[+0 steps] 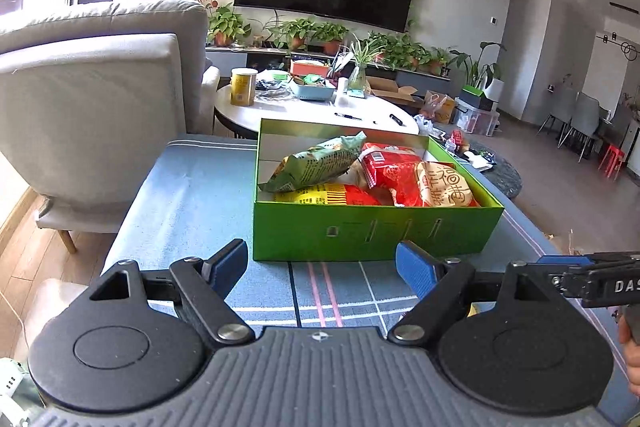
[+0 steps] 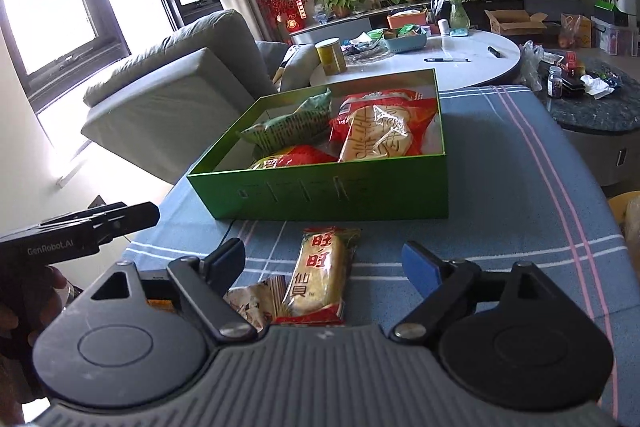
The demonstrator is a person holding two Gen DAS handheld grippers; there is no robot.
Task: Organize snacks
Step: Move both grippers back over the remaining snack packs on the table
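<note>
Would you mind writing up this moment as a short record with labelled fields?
container: green box, lid off, on the blue plaid tablecloth
in box: green snack bag, red packets, rice cracker pack
outside box: red-and-yellow cracker packet and a smaller wrapper in front of the box
left gripper: open, holding nothing
right gripper: open, astride the cracker packet, not closed on it

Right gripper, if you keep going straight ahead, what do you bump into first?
Probably the rice cracker packet, lying on the tablecloth between the open fingers of the right gripper. If the gripper passes above it, the green box comes next. Height is hard to judge here.
</note>
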